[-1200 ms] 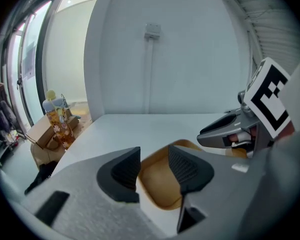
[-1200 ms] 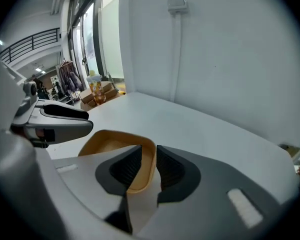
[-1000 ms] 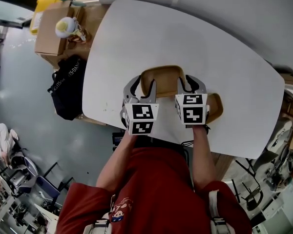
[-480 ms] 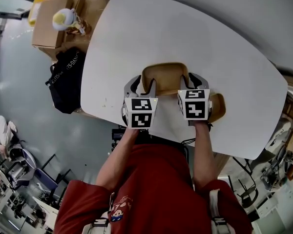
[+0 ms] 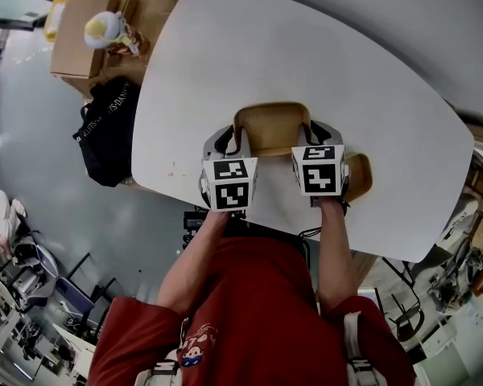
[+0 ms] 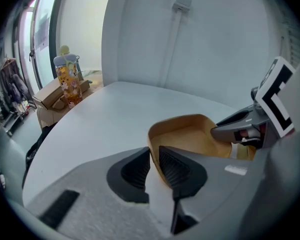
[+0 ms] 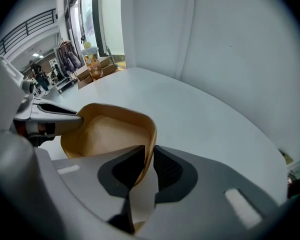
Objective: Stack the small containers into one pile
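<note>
A white rounded tabletop (image 5: 322, 63) fills most of the head view, seen from steeply above. At its near edge stands one person in a red top (image 5: 249, 312), both arms stretched forward. On the floor to the left of the tabletop sit one cardboard box (image 5: 76, 47) and one black bag (image 5: 109, 131).

Two tan containers lie on the tabletop near the person. The middle container (image 5: 272, 129) is a shallow open tray with rounded corners, resting between the two grippers. The side container (image 5: 360, 177) sits to its right, partly hidden under the right gripper's marker cube.

There are two grippers, one in each hand. The left hand-held gripper (image 6: 154, 154) has just been closing and is clamped on the middle container's left wall, one jaw inside and one outside. The right hand-held gripper (image 7: 149, 156) has likewise just been closing and pinches the right wall of the same container.

One yellow-capped bottle (image 5: 103, 29) stands on the box.
</note>
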Tool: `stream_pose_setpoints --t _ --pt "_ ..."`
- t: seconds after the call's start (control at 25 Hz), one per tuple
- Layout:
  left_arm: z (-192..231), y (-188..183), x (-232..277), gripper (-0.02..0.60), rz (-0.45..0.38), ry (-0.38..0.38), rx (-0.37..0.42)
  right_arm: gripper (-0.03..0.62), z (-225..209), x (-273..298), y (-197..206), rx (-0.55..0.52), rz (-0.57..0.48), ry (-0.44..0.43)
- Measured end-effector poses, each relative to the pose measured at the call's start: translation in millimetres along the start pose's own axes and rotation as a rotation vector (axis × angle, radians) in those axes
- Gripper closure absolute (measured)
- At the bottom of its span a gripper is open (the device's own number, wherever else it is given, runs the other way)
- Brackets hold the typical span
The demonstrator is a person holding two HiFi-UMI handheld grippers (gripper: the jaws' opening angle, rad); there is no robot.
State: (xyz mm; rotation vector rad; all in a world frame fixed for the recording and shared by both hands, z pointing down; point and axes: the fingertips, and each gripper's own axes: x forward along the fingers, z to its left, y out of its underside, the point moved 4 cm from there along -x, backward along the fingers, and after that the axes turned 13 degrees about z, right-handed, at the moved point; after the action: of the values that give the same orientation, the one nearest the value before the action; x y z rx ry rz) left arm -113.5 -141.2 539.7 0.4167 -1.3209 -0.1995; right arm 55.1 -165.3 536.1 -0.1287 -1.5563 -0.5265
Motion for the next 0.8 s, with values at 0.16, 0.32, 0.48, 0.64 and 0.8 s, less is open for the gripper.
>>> stream_pose_setpoints --t 0.16,0.32,0.48,0.64,0.8 --pt "0.9 -0.1 -2.6 0.522 -0.005 0.002 0.000 0.542 1.6 -2.0 -0.4 0.016 -0.010 -0.001" --pt "-2.8 -4.1 -10.0 0.523 -0.029 0.001 0.007 0.542 -0.1 -8.1 -0.4 0.019 -0.029 0.010" --pt "-5.3 -7.9 -18.4 0.525 -0.055 0.000 0.017 0.542 -0.5 -16.7 -0.4 0.030 -0.054 0.019" --pt "-8.9 -8.8 -25.2 0.526 -0.077 -0.002 0.034 0.543 -1.4 -24.6 1.7 0.039 -0.078 0.031" --pt "-13.6 -7.2 -35.0 0.526 -0.102 -0.001 0.044 0.543 -0.1 -34.2 6.8 0.048 -0.102 0.038"
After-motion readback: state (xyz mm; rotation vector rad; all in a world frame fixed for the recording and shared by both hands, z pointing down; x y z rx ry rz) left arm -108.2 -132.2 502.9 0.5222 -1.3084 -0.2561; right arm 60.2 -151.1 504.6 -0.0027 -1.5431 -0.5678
